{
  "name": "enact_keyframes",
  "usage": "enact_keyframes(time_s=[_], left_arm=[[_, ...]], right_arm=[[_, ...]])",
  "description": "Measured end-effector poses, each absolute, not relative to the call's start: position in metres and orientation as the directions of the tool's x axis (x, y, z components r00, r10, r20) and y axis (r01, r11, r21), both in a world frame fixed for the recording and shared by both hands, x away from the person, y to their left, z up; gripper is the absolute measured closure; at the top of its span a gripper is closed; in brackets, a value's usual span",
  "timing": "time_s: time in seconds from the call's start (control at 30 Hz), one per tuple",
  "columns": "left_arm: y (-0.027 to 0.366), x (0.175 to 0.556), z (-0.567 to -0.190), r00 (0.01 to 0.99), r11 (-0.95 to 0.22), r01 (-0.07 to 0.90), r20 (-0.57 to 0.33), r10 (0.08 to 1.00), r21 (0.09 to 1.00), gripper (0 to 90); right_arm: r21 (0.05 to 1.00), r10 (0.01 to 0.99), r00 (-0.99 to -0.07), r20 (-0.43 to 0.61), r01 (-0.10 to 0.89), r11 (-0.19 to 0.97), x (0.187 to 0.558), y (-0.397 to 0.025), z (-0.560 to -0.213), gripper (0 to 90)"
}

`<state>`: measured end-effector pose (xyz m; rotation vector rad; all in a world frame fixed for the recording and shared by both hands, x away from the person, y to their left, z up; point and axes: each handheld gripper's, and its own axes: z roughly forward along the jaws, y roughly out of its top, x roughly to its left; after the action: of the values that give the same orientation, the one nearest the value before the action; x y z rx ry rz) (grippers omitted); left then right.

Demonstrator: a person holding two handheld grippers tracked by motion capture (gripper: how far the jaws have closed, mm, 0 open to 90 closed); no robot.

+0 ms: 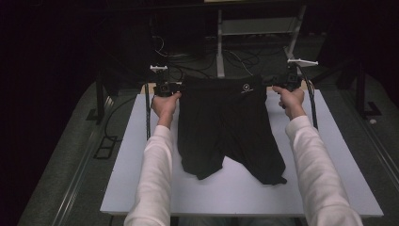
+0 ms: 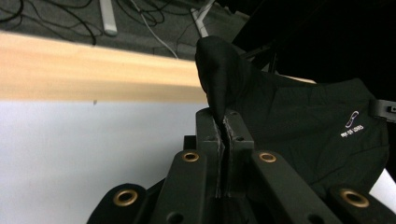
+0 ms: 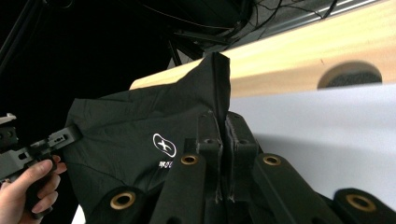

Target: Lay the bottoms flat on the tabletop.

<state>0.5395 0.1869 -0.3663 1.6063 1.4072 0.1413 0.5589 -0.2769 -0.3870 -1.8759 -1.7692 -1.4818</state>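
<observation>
A pair of black shorts (image 1: 226, 127) hangs stretched by its waistband at the far end of the white table (image 1: 141, 174), with both legs trailing down onto the tabletop. A small white logo (image 1: 245, 88) marks the waistband. My left gripper (image 1: 175, 87) is shut on the waistband's left corner; in the left gripper view its jaws pinch a fold of the black shorts (image 2: 219, 79). My right gripper (image 1: 269, 81) is shut on the right corner, where the cloth of the shorts (image 3: 140, 121) bunches up between its jaws. The left gripper (image 3: 28, 154) and its hand also appear beyond the shorts.
A pale wooden strip (image 2: 93, 70) runs along the table's far edge. Behind it, cables (image 1: 188, 59) and a metal stand (image 1: 220, 42) sit on the dark floor. Bare white tabletop (image 1: 235, 193) lies in front of the shorts' legs.
</observation>
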Motion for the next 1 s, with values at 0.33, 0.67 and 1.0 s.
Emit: enact_keyframes(time_s=[0.33, 0.67, 1.0], left_arm=[[0.188, 0.546, -0.371, 0.312, 0.158, 0.691, -0.488, 0.815, 0.705, 80.8], [0.204, 0.527, -0.421, 0.261, 0.235, 0.702, -0.550, 0.793, 0.672, 39.5], [0.199, 0.506, -0.424, 0.327, 0.211, 0.689, -0.557, 0.763, 0.694, 13.2]], right_arm=[[0.531, 0.719, -0.222, 0.659, 0.814, -0.236, 0.571, -0.264, -0.376, 78.3], [0.548, 0.806, -0.190, 0.561, 0.815, -0.189, 0.547, -0.271, -0.432, 47.5], [0.595, 0.809, -0.269, 0.523, 0.795, -0.120, 0.522, -0.281, -0.433, 13.6]])
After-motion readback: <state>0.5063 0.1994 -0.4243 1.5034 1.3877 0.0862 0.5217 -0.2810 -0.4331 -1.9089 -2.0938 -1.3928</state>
